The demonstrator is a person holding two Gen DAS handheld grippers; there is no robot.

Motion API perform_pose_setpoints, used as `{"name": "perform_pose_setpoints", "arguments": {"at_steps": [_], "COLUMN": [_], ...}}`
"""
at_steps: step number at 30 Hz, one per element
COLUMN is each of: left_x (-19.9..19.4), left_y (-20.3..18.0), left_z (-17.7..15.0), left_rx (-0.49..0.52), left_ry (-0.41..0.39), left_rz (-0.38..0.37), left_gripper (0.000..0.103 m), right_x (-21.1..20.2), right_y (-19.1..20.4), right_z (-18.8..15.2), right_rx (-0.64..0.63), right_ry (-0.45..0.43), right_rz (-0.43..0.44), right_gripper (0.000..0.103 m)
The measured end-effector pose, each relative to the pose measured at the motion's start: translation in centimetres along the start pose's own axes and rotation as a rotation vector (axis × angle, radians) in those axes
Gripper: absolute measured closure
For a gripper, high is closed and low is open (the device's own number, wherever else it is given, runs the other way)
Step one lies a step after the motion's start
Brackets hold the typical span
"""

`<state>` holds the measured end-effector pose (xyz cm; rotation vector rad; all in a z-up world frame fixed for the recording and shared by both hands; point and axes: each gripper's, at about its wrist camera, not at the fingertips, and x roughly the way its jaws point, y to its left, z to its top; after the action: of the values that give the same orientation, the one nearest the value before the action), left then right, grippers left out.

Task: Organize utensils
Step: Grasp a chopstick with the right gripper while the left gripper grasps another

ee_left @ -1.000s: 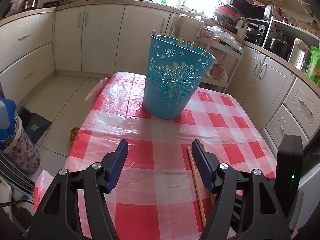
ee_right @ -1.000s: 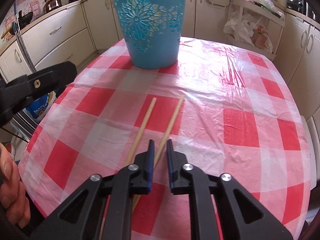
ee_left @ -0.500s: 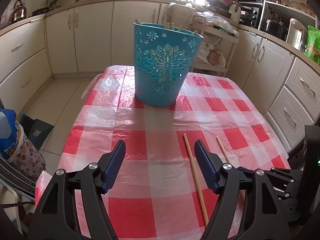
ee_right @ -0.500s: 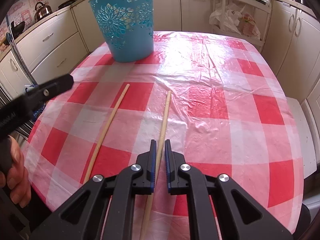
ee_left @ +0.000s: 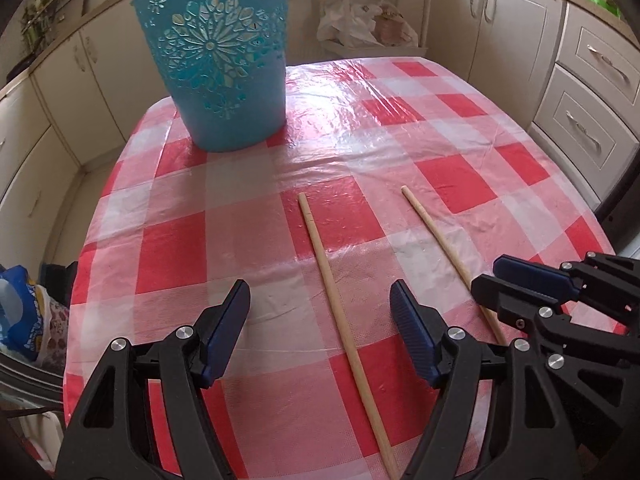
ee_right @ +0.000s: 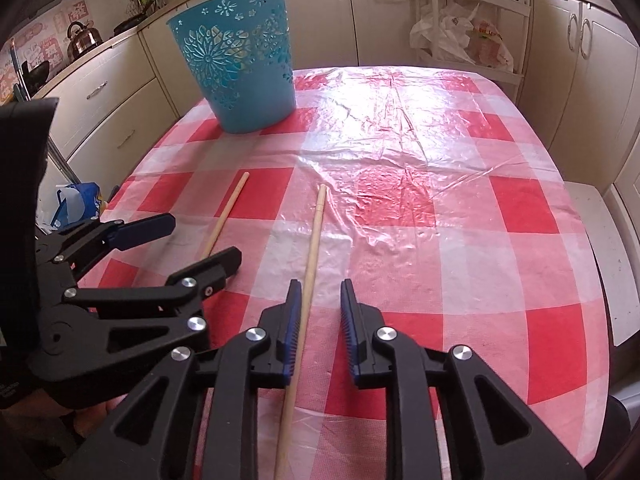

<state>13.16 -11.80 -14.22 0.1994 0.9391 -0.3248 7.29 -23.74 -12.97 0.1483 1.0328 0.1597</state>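
Observation:
Two long wooden sticks lie on the red-and-white checked tablecloth (ee_left: 460,184). The left stick (ee_left: 336,292) runs between the fingers of my open left gripper (ee_left: 320,304). The right stick (ee_left: 440,236) passes under my right gripper (ee_left: 520,280). In the right wrist view the right stick (ee_right: 310,248) lies between the jaws of my open right gripper (ee_right: 320,300), close to its left finger. The left stick (ee_right: 226,214) and my left gripper (ee_right: 192,240) show at its left. A blue cut-out bucket (ee_left: 218,56) stands at the table's far left, also in the right wrist view (ee_right: 240,64).
Cream kitchen cabinets (ee_left: 592,92) ring the table. A white rack with plastic bags (ee_right: 460,36) stands behind the far edge. A patterned bag (ee_left: 28,320) sits on the floor at the left. A white stool (ee_right: 608,256) is by the table's right edge.
Both grippers have come lower and nearer the sticks. My right gripper's jaws have opened from nearly shut. The left stick now lies between the left gripper's fingers.

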Motion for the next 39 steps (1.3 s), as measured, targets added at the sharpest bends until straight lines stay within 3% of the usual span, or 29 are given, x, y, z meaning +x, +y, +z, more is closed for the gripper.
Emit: {"name": "perform_pose_setpoints", "arguments": {"at_steps": [2,3,4,6,12,14,15,16,17,21,22,23,24,27,31,33,34,38,39], "left_x": [-0.2,-0.4,-0.4,-0.5,-1.2,-1.0,-1.0,-0.8,-0.7,0.3,0.7,1.0,0.9,0.6,-0.7,-0.9,-1.0,-0.5,-0.5], "left_y": [0.1,0.2,0.4,1.1,3.4,3.5,3.5,3.6,3.4,2.6,2.4,2.3,2.2,2.5,4.4,5.1,5.5,5.8,5.6], "left_z": [-0.1,0.0,0.0,0.0,-0.7,-0.4,0.0,0.3,0.7,2.0,2.0,1.9,1.8,1.5,0.4,0.1,0.0,-0.2,-0.2], "left_rx": [0.003,0.006,0.000,-0.021,-0.097,-0.088,-0.081,-0.076,-0.066,-0.007,0.009,0.019,0.028,0.016,-0.092,-0.128,-0.146,-0.144,-0.134], "left_ry": [-0.019,-0.025,-0.020,-0.011,0.053,0.055,0.049,0.043,0.034,0.029,0.034,0.033,0.017,0.000,-0.027,-0.018,-0.008,0.009,0.008], "left_rz": [-0.039,-0.036,-0.047,-0.062,-0.144,-0.125,-0.098,-0.077,-0.064,-0.036,-0.036,-0.038,-0.039,-0.056,-0.068,-0.071,-0.068,-0.054,-0.046], "left_gripper": [0.053,0.078,0.092,0.097,0.097,0.082,0.061,0.052,0.051,0.054,0.071,0.078,0.098,0.099,0.098,0.098,0.097,0.082,0.080], "right_x": [-0.1,0.0,0.0,0.3,2.0,2.0,2.0,2.0,2.1,2.6,2.7,2.6,2.6,2.3,1.6,1.7,1.8,2.0,2.0], "right_y": [0.1,0.3,0.5,0.9,2.0,2.3,2.3,2.3,2.3,2.2,2.4,2.6,2.7,2.7,2.6,2.8,2.9,3.2,3.1], "right_z": [0.2,0.4,0.6,1.0,1.7,1.6,1.6,1.7,1.8,2.4,2.4,2.4,2.3,2.1,2.2,2.2,2.0,1.6,1.6], "right_rx": [-0.004,-0.007,-0.014,-0.031,-0.101,-0.118,-0.118,-0.116,-0.114,-0.121,-0.135,-0.143,-0.146,-0.140,-0.119,-0.137,-0.151,-0.173,-0.172], "right_ry": [-0.007,-0.011,-0.014,-0.017,0.007,0.013,0.018,0.022,0.022,0.038,0.038,0.039,0.040,0.051,0.051,0.071,0.073,0.069,0.068], "right_rz": [0.001,0.000,0.000,-0.003,-0.046,-0.035,-0.024,-0.021,-0.025,-0.036,-0.040,-0.038,-0.032,-0.007,0.003,-0.006,-0.016,-0.031,-0.034], "right_gripper": [0.079,0.078,0.077,0.076,0.073,0.080,0.085,0.085,0.085,0.085,0.085,0.085,0.091,0.096,0.095,0.076,0.072,0.075,0.087]}}
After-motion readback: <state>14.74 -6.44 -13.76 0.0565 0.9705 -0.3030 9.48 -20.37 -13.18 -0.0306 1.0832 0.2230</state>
